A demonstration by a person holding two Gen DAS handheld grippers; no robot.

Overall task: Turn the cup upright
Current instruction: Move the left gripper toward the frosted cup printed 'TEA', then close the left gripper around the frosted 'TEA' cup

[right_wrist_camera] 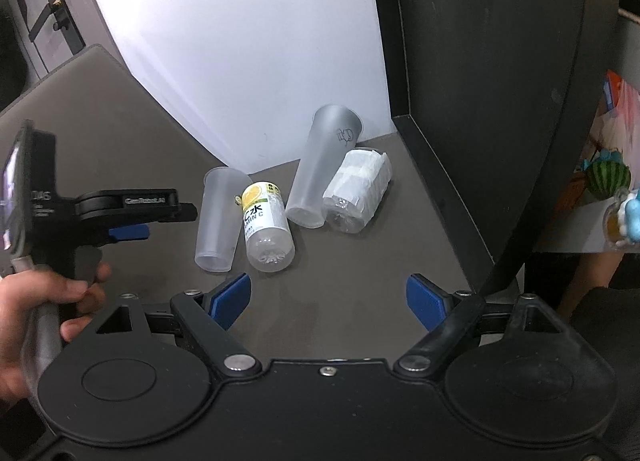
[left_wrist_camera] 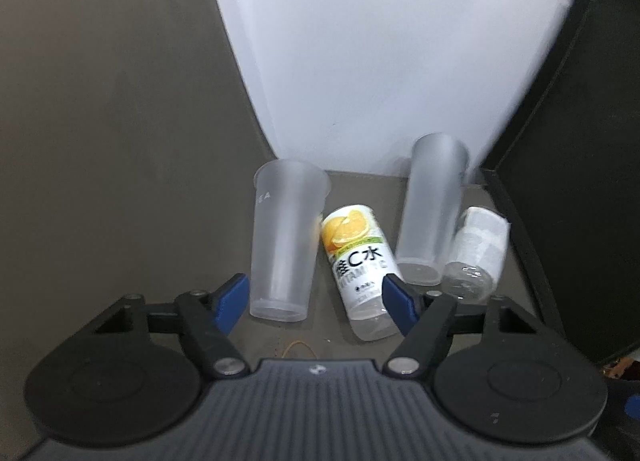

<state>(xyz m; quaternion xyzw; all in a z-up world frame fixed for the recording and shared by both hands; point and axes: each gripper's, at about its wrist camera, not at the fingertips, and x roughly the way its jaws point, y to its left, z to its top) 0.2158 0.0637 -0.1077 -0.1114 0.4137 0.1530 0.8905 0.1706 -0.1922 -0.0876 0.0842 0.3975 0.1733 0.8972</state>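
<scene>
Left wrist view shows two frosted plastic cups and two clear bottles on the grey-brown counter (left_wrist_camera: pixel 120 141), four things in all. The near cup (left_wrist_camera: pixel 284 237) lies just beside the vitamin bottle (left_wrist_camera: pixel 360 269), which lies on its side with a white label carrying an orange-slice picture. The far cup (left_wrist_camera: pixel 430 209) is close to the white wall (left_wrist_camera: pixel 380 41) and touches the wrapped bottle (left_wrist_camera: pixel 478 249), whose body is covered in white paper. Both cups are tapered, translucent and matt, narrow base toward the camera; whether each lies flat or leans I cannot tell. The left gripper (left_wrist_camera: pixel 316 301) has its blue-padded jaws standing apart with nothing pressed between them: one pad sits just beside the near cup's base, the other in front of the vitamin bottle's lower end. In the right wrist view the right gripper (right_wrist_camera: pixel 328 299) hangs over bare counter short of the four things, jaws parted and empty, and a hand (right_wrist_camera: pixel 48 301) at the left edge grips the handle of the left gripper. The counter is smooth and dull, ending in a corner where the white wall meets a dark panel (right_wrist_camera: pixel 500 61). A door handle (right_wrist_camera: pixel 48 17) shows at far left.
</scene>
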